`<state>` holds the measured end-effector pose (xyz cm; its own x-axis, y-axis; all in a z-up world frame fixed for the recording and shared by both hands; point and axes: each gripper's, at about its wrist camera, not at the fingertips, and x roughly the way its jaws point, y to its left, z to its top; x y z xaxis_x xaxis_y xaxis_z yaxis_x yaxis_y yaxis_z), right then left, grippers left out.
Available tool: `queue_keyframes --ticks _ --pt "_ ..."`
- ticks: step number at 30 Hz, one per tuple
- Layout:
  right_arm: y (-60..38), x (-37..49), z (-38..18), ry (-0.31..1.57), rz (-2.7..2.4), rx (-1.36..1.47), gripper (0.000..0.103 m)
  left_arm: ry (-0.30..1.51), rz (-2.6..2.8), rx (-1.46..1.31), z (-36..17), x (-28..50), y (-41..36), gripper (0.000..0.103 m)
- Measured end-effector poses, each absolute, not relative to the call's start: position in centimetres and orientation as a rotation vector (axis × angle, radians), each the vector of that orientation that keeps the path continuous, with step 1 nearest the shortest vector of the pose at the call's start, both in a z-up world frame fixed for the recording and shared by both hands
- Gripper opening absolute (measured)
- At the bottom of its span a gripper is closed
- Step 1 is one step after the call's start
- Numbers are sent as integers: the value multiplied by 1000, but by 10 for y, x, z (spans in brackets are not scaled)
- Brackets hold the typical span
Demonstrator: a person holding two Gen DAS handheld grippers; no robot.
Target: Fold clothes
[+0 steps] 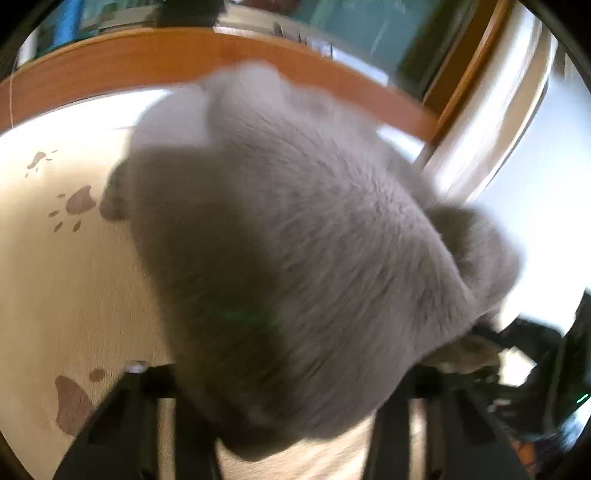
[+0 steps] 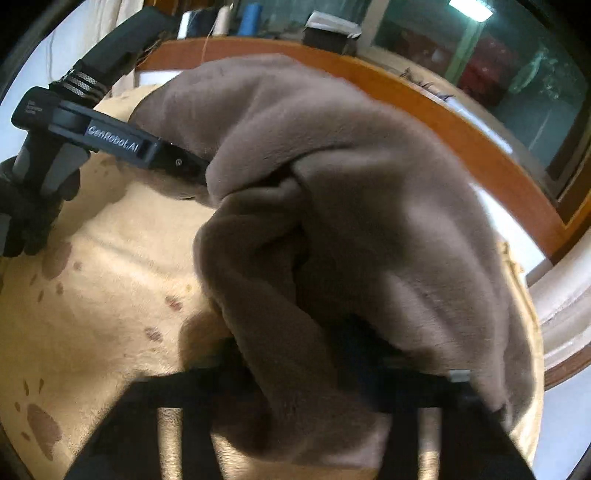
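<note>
My left wrist view is smeared with motion blur and blown out white along its right edge. The right wrist view is sharper, blurring towards the bottom. A ceiling light [image 2: 471, 10] glares at upper right. Both fisheyes bend the edges into dark corners.

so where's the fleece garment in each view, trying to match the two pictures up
Left wrist: the grey-brown fleece garment fills the centre, blurred, draped over that gripper's fingers.
Right wrist: the same garment is bunched centre to right, over the right gripper's fingers, with the left gripper reaching into it from the upper left.
Shared landmark: the cream paw-print blanket beneath it.
</note>
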<state>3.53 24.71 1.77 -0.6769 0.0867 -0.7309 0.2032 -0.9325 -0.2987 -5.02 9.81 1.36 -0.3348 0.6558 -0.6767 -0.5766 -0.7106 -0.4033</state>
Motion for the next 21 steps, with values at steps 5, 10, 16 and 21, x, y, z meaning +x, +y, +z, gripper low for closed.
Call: queue_keyframes --ticks 5,10,16,21 --pt "253 55 55 668 -2969 1017 22 -287 2134 -918 75 -50 66 34" --pt "266 71 86 645 -3083 902 22 -319 2148 -747 127 -30 42 34" --pt "277 102 128 598 -3208 729 22 -330 2223 -481 195 14 0 28" --pt "295 111 157 464 -3237 670 22 -185 2292 -441 211 30 -3 44"
